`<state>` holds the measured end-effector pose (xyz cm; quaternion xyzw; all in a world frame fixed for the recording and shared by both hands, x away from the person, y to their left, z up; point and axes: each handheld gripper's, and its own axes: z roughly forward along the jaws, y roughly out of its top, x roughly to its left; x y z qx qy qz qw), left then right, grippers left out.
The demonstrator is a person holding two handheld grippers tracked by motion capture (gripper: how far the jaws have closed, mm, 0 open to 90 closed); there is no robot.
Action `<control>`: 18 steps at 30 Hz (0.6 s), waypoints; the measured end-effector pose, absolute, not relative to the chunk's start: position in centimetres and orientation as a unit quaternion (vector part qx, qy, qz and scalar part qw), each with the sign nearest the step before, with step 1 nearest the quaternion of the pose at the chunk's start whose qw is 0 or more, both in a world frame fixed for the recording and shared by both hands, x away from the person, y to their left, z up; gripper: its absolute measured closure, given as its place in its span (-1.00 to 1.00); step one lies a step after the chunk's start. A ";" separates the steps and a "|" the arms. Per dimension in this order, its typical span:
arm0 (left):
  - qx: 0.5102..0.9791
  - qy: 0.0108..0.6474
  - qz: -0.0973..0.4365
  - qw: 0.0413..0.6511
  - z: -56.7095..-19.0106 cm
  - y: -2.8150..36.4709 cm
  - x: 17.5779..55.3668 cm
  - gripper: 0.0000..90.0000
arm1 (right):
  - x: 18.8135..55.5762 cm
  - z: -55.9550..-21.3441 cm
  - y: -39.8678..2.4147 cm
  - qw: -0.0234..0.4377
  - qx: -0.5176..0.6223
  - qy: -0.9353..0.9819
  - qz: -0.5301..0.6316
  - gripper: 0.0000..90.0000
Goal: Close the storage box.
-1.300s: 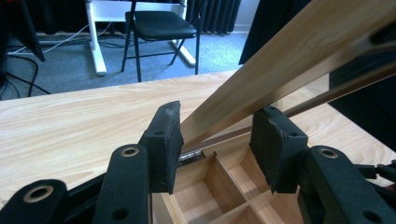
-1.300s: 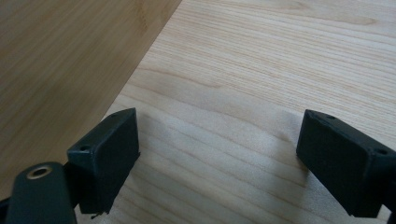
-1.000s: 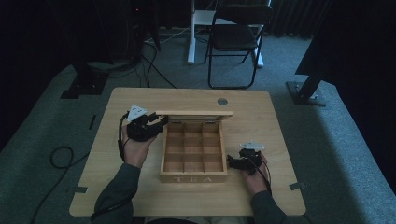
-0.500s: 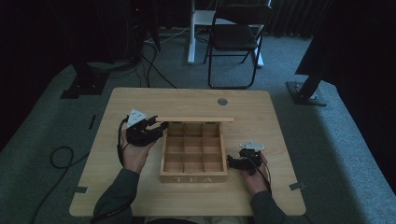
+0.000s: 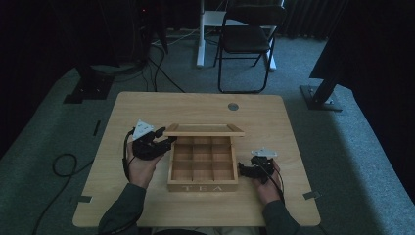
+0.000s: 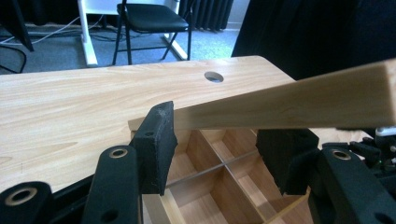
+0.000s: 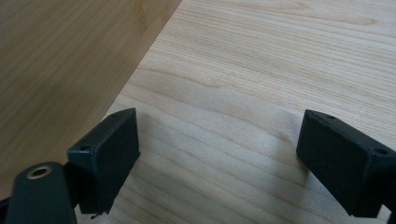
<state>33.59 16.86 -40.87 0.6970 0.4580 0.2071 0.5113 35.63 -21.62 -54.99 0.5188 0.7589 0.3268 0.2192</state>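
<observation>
Wooden tea box (image 5: 202, 166) sits at mid-table (image 5: 147, 105), compartments exposed, "TEA" lettering on the wall nearest the person. Its lid (image 5: 203, 129) stands raised on the far edge of the box, roughly level in the high view, apparently hinged there.

Left gripper (image 5: 161, 143) is just beside the box's left wall, at the lid's left corner. Its jaws have just been opening; in the left gripper view the lid edge (image 6: 299, 100) passes above and between the two fingers (image 6: 156, 140), but the pads do not press on it. Jaws moderately wide, nothing held.

Right gripper (image 5: 243, 170) rests near the box's right wall, jaws wide and empty over bare table (image 7: 261, 70).

Risk, as judged: with the left grip released, the lid depends on its hinge alone. If it is not past balance it could drop shut onto the compartments, or clip a left finger. A nudge from either gripper against the box would be enough to cause that.
</observation>
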 end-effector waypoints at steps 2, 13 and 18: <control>0.698 0.457 0.207 0.510 -41.0 16.8 33.4 0.04 | 35.6 -55.0 -21.6 0.219 0.519 0.759 0.327 -0.72; 0.704 0.452 0.208 0.507 -41.5 16.5 32.4 0.03 | 35.6 -55.0 -21.6 0.219 0.519 0.759 0.327 -0.72; 0.704 0.450 0.207 0.508 -41.8 16.5 32.0 0.02 | 35.6 -55.0 -21.6 0.219 0.519 0.759 0.327 -0.72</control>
